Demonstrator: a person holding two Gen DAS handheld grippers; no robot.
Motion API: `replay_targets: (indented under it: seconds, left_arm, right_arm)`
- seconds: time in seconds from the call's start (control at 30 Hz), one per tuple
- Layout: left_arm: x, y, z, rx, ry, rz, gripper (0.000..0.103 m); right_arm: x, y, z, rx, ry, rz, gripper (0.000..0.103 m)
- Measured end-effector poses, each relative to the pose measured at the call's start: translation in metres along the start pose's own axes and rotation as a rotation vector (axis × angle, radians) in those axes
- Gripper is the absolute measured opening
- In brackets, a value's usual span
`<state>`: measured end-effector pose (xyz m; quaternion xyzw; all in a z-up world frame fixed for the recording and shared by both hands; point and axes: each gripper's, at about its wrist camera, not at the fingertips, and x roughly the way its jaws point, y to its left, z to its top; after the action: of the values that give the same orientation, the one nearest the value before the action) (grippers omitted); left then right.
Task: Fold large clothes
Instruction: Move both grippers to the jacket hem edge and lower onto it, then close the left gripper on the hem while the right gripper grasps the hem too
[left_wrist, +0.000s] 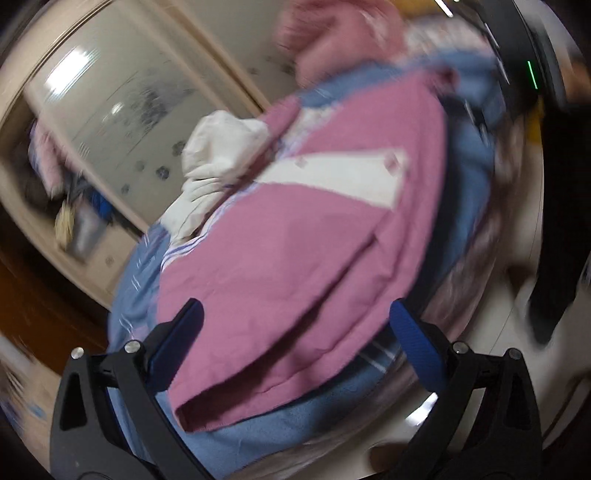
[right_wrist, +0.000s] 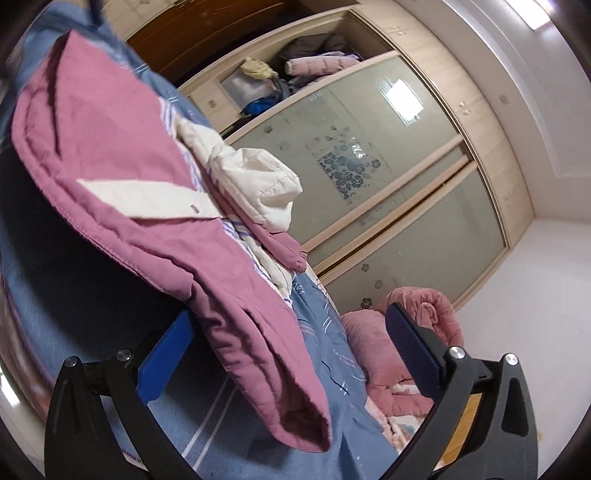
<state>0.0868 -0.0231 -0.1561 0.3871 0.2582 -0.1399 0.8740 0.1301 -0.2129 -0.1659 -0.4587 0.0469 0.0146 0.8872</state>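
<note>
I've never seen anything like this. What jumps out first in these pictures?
A big pink jacket with a white stripe, sprawled over a blue bedsheet, fills the middle of both views. Each open claw, left and right, frames its nearest edge. Behind stands a wardrobe with frosted, flower-patterned doors.

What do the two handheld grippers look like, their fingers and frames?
Both match: the left gripper and right gripper have black plastic frames with triangular cut-outs and round silver bolts at the pivots. Each finger carries a flat blue pad with a fine ribbed texture. No cables, sleeves or printed markings show.
</note>
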Motion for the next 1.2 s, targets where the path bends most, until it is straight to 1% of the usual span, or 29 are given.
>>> replay_targets:
  seconds: [0.03,0.1,0.17,0.2,0.23,0.27,0.3,0.33,0.4,0.47,0.5,0.53,0.57,0.6,0.63,0.7,0.77,0.8,0.83,0.87,0.9,0.93,0.97,1.0,1.03,1.07,1.2]
  left_arm:
    - [0.007,-0.007,0.002,0.038,0.013,0.021,0.101]
    - [0.021,-0.020,0.003,0.109,0.034,0.025,0.101]
    - [0.031,-0.025,0.004,0.140,0.032,0.036,0.101]
    - [0.035,-0.025,0.005,0.139,0.024,0.040,0.101]
    - [0.039,-0.021,0.005,0.110,0.012,0.044,0.094]
    - [0.044,-0.012,0.007,0.052,0.012,0.029,0.079]
    - [0.046,-0.007,0.008,0.019,0.012,0.019,0.072]
    - [0.047,0.001,0.009,-0.032,0.009,0.004,0.068]
    - [0.049,0.007,0.010,-0.074,0.010,-0.005,0.063]
    - [0.052,0.007,0.013,-0.087,0.011,-0.001,0.044]
    - [0.051,0.007,0.014,-0.095,0.006,0.001,0.040]
    - [0.048,0.009,0.015,-0.118,-0.008,-0.002,0.034]
    - [0.048,0.012,0.016,-0.136,-0.015,-0.006,0.029]
    - [0.047,0.015,0.016,-0.160,-0.022,-0.012,0.028]
    - [0.046,0.020,0.017,-0.189,-0.032,-0.020,0.026]
    - [0.045,0.029,0.018,-0.237,-0.048,-0.036,0.024]
    - [0.044,0.030,0.018,-0.255,-0.053,-0.039,0.022]
    - [0.044,0.030,0.019,-0.257,-0.059,-0.037,0.021]
    - [0.043,0.030,0.020,-0.259,-0.065,-0.033,0.020]
    - [0.041,0.030,0.020,-0.264,-0.074,-0.027,0.020]
    - [0.041,0.031,0.021,-0.273,-0.080,-0.027,0.019]
    - [0.042,0.034,0.022,-0.285,-0.084,-0.030,0.019]
    - [0.040,0.035,0.022,-0.298,-0.087,-0.030,0.018]
    - [0.040,0.038,0.023,-0.316,-0.091,-0.032,0.018]
    - [0.041,0.039,0.023,-0.326,-0.091,-0.032,0.018]
    - [0.041,0.042,0.024,-0.341,-0.090,-0.031,0.017]
    - [0.045,0.053,0.026,-0.416,-0.089,-0.049,0.016]
  right_arm:
    - [0.000,0.000,0.001,0.007,0.000,0.000,0.102]
    - [-0.002,-0.001,0.003,0.027,-0.009,-0.004,0.102]
    - [-0.004,-0.002,0.005,0.041,-0.020,-0.010,0.102]
    - [-0.006,-0.003,0.005,0.047,-0.025,-0.014,0.102]
    - [-0.006,-0.003,0.005,0.056,-0.026,-0.017,0.102]
    - [-0.005,-0.005,0.005,0.066,-0.025,-0.015,0.102]
    - [-0.006,-0.005,0.005,0.072,-0.020,-0.008,0.102]
    - [-0.004,-0.004,0.005,0.071,-0.014,0.000,0.102]
    - [-0.005,0.000,0.004,0.056,-0.011,-0.001,0.102]
    - [-0.007,0.003,0.004,0.045,-0.013,0.006,0.102]
    - [-0.008,0.004,0.003,0.041,-0.018,0.019,0.102]
    - [-0.011,0.006,0.003,0.037,-0.031,0.056,0.102]
    - [-0.014,0.009,0.003,0.033,-0.044,0.092,0.102]
    - [-0.016,0.016,0.004,0.008,-0.053,0.117,0.102]
    - [-0.018,0.027,0.004,-0.046,-0.056,0.131,0.102]
    - [-0.020,0.042,0.005,-0.110,-0.055,0.184,0.102]
    - [-0.021,0.057,0.007,-0.153,-0.056,0.228,0.102]
    - [-0.019,0.062,0.010,-0.158,-0.046,0.233,0.102]
    - [-0.015,0.064,0.011,-0.153,-0.032,0.241,0.099]
    - [-0.008,0.064,0.014,-0.139,-0.003,0.248,0.081]
    - [0.001,0.063,0.015,-0.121,0.036,0.255,0.070]
    - [0.012,0.060,0.016,-0.091,0.078,0.272,0.041]
    - [0.020,0.056,0.018,-0.055,0.115,0.294,0.021]
    - [0.025,0.053,0.019,-0.023,0.127,0.315,0.018]
    - [0.028,0.049,0.021,0.016,0.133,0.321,0.013]
    - [0.030,0.046,0.023,0.043,0.134,0.322,0.012]
    - [0.033,0.031,0.031,0.160,0.131,0.306,0.010]
